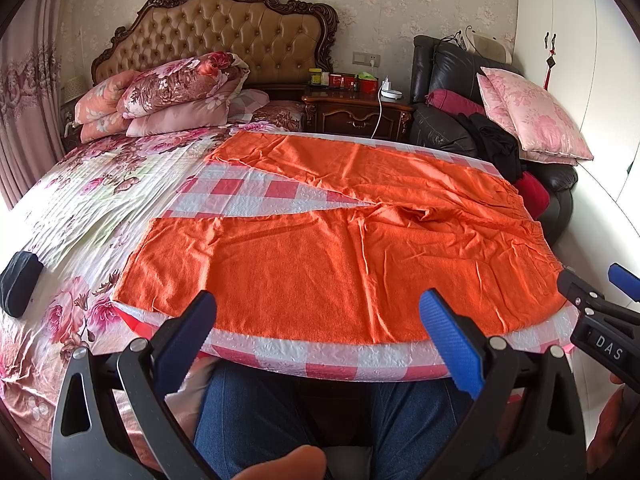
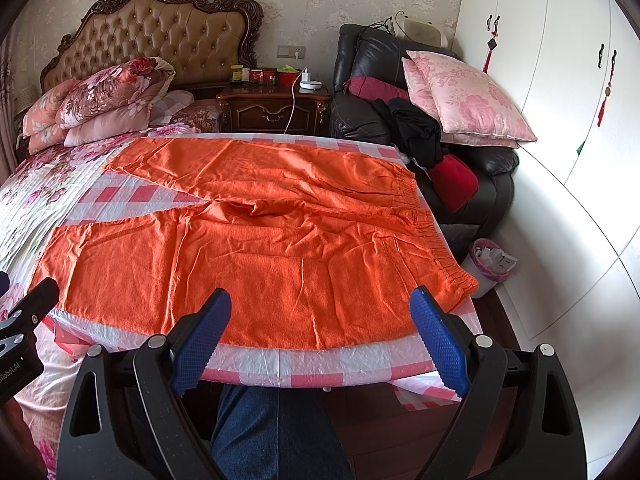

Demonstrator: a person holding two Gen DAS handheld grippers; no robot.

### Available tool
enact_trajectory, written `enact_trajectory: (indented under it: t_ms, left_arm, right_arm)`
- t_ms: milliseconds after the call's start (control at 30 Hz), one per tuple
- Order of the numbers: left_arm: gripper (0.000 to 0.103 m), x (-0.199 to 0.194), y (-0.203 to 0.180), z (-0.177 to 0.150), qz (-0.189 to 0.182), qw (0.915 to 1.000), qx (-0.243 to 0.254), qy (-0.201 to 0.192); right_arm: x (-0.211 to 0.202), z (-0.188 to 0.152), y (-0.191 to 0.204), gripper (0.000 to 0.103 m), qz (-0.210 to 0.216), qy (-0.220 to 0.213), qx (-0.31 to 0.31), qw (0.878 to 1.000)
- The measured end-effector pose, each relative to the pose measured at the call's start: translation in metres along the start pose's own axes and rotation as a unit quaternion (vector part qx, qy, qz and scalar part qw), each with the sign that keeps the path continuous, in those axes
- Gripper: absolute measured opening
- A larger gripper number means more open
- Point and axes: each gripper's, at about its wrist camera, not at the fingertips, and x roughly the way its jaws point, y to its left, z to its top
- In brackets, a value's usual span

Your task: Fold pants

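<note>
Orange pants [image 1: 340, 240], pink-and-white checked cloth [image 1: 248, 194], floral bedspread [image 1: 80, 200], seemingly black armchair [image 2: 492, 168]

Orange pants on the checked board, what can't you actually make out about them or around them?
- Orange pants: near hem, left wrist view, partly behind the left gripper fingers.
- Pink-and-white checked board: underside and support, both views, hidden by the person's legs.
- Small jars on the wooden nightstand: too small to identify.

Bright daylight, sharp; fisheye bending, dark corners
</note>
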Motion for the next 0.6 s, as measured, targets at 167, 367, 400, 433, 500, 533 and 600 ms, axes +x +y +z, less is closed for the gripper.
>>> enact_trajectory:
  t_ms: [167, 367, 400, 433, 500, 533, 600]
  left_arm:
    - [0.101, 0.000, 0.000, 0.000, 0.000, 1.0000, 0.000, 0.000]
    - [0.101, 0.001, 0.000, -0.002, -0.001, 1.0000, 0.000, 0.002]
    - [0.101, 0.001, 0.001, -0.002, -0.001, 1.0000, -0.001, 0.003]
    - [0.101, 0.002, 0.001, -0.003, -0.001, 1.0000, -0.001, 0.003]
    - [0.101, 0.003, 0.002, -0.004, -0.002, 1.0000, -0.001, 0.004]
    - [0.101, 0.003, 0.002, -0.004, -0.002, 1.0000, -0.001, 0.004]
    - [0.101, 0.005, 0.003, -0.010, -0.002, 1.0000, -0.002, 0.004]
  right_arm:
    - [0.000, 0.000, 0.000, 0.088, 0.000, 0.001, 0.000, 1.000]
    - [0.003, -0.003, -0.001, 0.088, -0.001, 0.004, 0.002, 1.000]
    - [0.003, -0.004, -0.001, 0.088, -0.001, 0.004, 0.002, 1.000]
    - [0.003, -0.004, -0.001, 0.088, -0.001, 0.004, 0.002, 1.000]
    - [0.004, -0.004, -0.002, 0.088, 0.000, 0.005, 0.001, 1.000]
    - [0.007, -0.006, -0.001, 0.088, 0.000, 0.006, 0.001, 1.000]
    - [0.007, -0.006, -0.001, 0.088, -0.001, 0.005, 0.001, 1.000]
